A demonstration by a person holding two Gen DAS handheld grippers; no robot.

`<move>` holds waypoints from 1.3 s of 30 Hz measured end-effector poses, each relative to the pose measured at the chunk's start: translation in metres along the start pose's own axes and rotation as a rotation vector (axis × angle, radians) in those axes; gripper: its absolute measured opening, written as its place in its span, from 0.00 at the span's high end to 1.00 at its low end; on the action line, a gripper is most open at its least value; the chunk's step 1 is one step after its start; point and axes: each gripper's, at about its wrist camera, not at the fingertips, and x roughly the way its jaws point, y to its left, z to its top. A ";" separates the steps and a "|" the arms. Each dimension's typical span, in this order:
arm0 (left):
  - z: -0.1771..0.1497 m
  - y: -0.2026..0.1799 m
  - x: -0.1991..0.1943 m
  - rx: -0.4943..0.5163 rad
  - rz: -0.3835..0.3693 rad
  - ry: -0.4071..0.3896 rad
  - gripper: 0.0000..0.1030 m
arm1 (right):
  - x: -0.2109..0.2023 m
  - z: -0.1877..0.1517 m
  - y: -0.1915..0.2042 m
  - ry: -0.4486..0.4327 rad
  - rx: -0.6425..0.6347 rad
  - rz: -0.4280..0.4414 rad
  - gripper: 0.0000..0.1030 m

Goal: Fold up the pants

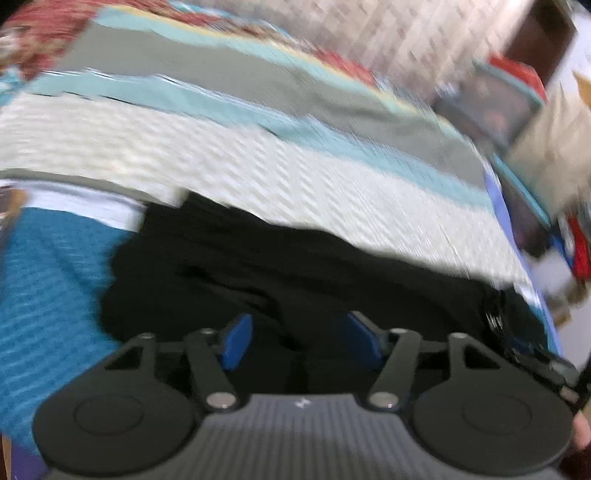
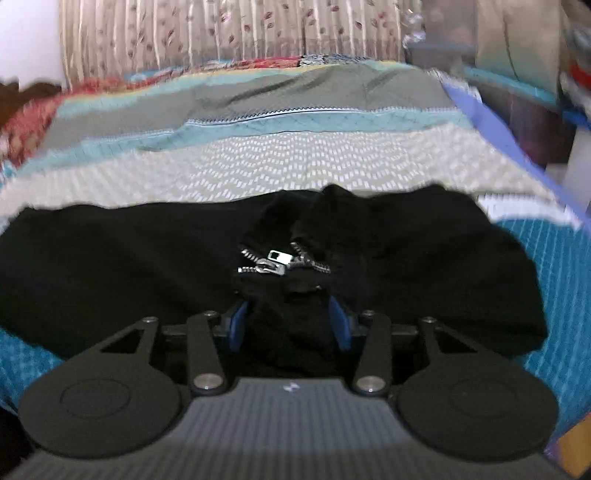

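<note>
Black pants (image 2: pixel 110 266) lie across a bed with a striped quilt (image 2: pixel 258 162). In the right wrist view an open silver zipper (image 2: pixel 280 260) shows at the bunched waist, straight ahead. My right gripper (image 2: pixel 290 321) has its blue pads (image 2: pixel 238 325) apart with a lump of black fabric between them; contact is unclear. In the blurred left wrist view the pants (image 1: pixel 295 266) stretch across the frame. My left gripper (image 1: pixel 301 341) has its blue pads (image 1: pixel 236 343) wide apart over black cloth.
The quilt has teal (image 1: pixel 48 295), white patterned (image 1: pixel 184 147), grey and red bands. The bed's blue edge (image 2: pixel 491 125) runs on the right. Storage boxes (image 2: pixel 517 92) and a curtain (image 2: pixel 221 33) stand beyond the bed.
</note>
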 end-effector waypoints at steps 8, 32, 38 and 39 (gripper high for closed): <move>-0.003 0.102 -0.015 -0.290 0.065 -0.074 0.06 | -0.023 0.045 0.018 -0.073 0.136 0.152 0.48; 0.016 0.115 0.068 -0.332 -0.044 -0.106 0.73 | 0.117 0.065 0.212 0.468 0.445 0.635 0.78; 0.020 0.057 0.033 -0.190 -0.087 -0.180 0.73 | 0.105 0.062 0.198 0.391 0.509 0.646 0.78; 0.021 0.041 0.032 -0.139 -0.085 -0.182 0.73 | 0.110 0.056 0.203 0.429 0.488 0.623 0.85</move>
